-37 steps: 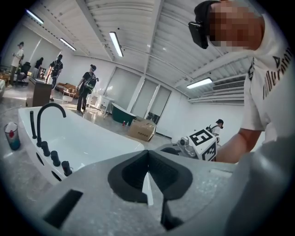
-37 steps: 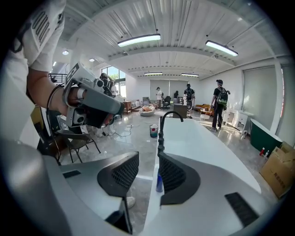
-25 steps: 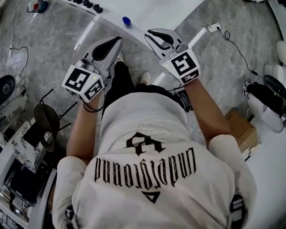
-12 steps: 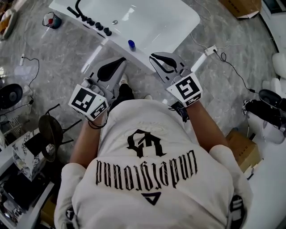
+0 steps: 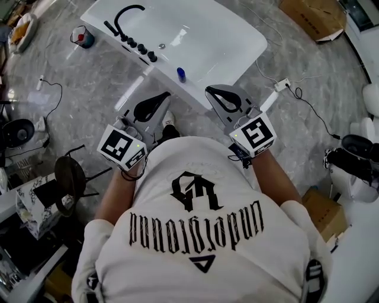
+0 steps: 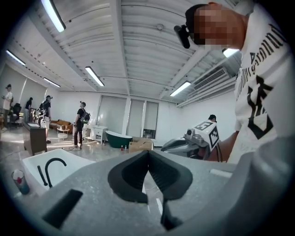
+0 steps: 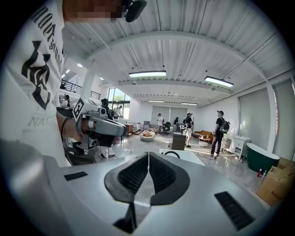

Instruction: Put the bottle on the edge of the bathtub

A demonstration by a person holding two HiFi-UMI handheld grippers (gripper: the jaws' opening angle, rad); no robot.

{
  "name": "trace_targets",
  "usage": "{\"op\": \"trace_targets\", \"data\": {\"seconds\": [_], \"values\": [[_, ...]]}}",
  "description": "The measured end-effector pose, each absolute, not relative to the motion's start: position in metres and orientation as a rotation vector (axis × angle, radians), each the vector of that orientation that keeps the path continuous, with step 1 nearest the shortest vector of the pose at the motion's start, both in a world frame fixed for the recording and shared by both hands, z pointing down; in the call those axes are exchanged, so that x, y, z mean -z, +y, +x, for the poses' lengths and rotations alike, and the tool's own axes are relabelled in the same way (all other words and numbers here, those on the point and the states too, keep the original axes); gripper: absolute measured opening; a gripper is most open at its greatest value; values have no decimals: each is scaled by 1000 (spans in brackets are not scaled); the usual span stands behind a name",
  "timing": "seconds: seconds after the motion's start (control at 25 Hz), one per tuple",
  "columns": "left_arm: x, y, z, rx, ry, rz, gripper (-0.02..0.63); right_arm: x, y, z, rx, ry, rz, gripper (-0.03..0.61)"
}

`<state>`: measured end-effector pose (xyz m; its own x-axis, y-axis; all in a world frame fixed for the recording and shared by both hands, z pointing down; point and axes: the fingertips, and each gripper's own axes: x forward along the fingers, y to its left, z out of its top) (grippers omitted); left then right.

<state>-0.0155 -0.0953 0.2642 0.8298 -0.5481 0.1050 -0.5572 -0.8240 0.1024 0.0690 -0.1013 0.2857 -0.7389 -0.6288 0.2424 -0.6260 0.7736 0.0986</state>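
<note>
Bottle (image 5: 181, 74) sits on the tub (image 5: 198, 92) edge, left claw (image 5: 162, 95) and right claw (image 5: 214, 90) both closed empty, so just back off gently.

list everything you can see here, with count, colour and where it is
bathtub: one, white, on the floor ahead of the person
tap: one, black, tub's left rim
knobs: several, black, in a row beside the tap
bottle: one, blue, upright on the tub's near edge
cup: one, bluish with red, floor left of the tub
cardboard boxes: two, brown, floor at far right
power strip: one, white, floor right of the tub
left gripper: one, grey, shut, empty
right gripper: one, grey, jaws just closed, nothing between them
</note>
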Motion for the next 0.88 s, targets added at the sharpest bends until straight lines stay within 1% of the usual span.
{"op": "trace_targets", "data": {"seconds": [0.32, 0.52, 0.88], "values": [[-255, -50, 5, -92, -941, 2826, 15, -288, -53, 91, -4, -2742, 864, 20], [-269, -24, -2, -137, -958, 2773, 15, -297, -35, 92, -49, -2747, 866, 20], [-266, 5, -16, -155, -859, 2823, 15, -283, -2, 83, -19, -2715, 986, 18]]}}
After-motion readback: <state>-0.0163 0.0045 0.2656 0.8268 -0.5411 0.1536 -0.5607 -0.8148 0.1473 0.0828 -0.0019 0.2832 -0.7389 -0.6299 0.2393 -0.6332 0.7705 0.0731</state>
